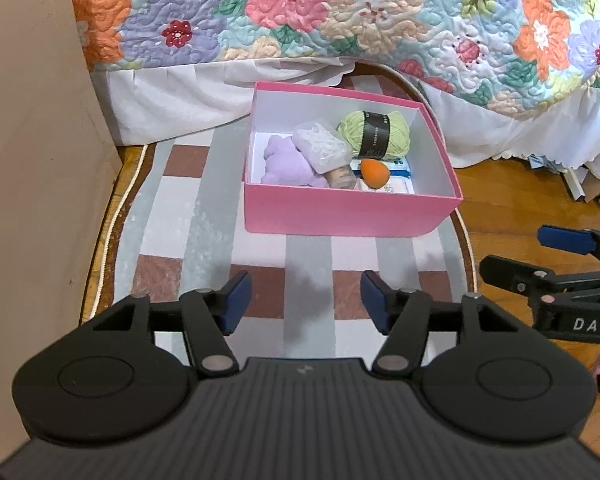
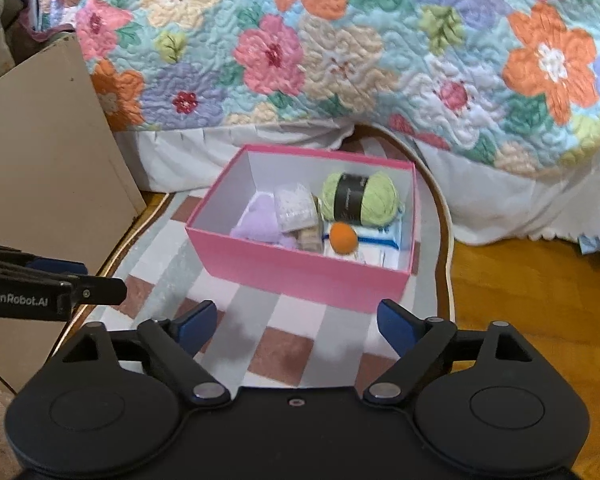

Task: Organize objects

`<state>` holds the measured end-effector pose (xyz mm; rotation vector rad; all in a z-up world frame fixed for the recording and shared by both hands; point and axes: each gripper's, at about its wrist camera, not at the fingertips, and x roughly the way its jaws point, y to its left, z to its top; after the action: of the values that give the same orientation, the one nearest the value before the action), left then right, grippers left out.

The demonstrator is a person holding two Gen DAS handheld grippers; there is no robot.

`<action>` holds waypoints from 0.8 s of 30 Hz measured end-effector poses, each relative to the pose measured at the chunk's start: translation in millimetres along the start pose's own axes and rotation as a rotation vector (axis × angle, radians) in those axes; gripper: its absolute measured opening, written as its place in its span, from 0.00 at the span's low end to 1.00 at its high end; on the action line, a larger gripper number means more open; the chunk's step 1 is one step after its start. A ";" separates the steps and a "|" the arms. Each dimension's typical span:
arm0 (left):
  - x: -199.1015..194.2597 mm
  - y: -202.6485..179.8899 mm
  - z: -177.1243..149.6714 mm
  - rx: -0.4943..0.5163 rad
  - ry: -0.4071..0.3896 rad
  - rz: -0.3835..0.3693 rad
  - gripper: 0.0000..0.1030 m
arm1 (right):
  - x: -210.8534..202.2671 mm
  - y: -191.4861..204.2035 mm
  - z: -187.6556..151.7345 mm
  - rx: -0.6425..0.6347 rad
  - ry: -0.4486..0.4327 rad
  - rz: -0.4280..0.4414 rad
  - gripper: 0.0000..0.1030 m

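A pink box [image 1: 340, 214] [image 2: 300, 272] stands open on a checked rug. Inside lie a green yarn ball [image 1: 374, 132] [image 2: 360, 198], an orange egg-shaped sponge [image 1: 374, 173] [image 2: 343, 238], a clear bottle [image 1: 324, 148] [image 2: 296, 210], a purple soft cloth [image 1: 284, 160] [image 2: 258, 220] and a white-blue wipes pack [image 1: 396, 170] [image 2: 380, 238]. My left gripper [image 1: 304, 300] is open and empty above the rug, in front of the box. My right gripper [image 2: 296, 326] is open and empty, also short of the box. It shows at the right edge of the left wrist view [image 1: 540, 256].
The checked rug [image 1: 204, 220] [image 2: 276, 344] lies on a wooden floor [image 1: 516, 200] [image 2: 532, 280]. A bed with a floral quilt [image 1: 340, 12] [image 2: 360, 60] stands behind the box. A beige cabinet panel [image 1: 32, 160] [image 2: 48, 148] is at the left.
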<state>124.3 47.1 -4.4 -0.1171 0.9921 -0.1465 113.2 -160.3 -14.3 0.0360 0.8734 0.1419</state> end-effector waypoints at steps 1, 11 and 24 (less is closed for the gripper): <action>-0.4 -0.1 -0.6 0.001 -0.001 0.005 0.61 | 0.3 -0.8 -0.1 0.007 0.005 -0.005 0.91; -4.4 -2.7 -6.3 0.024 -0.036 0.053 0.95 | 5.5 -7.3 -0.8 0.038 0.059 -0.083 1.00; 8.0 1.1 -10.2 -0.013 0.050 0.094 1.00 | 14.7 -10.2 -11.8 0.071 0.136 -0.065 1.00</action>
<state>120.2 46.4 -16.7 -0.0790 1.0460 -0.0577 114.6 -168.7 -34.0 0.0653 1.0144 0.0526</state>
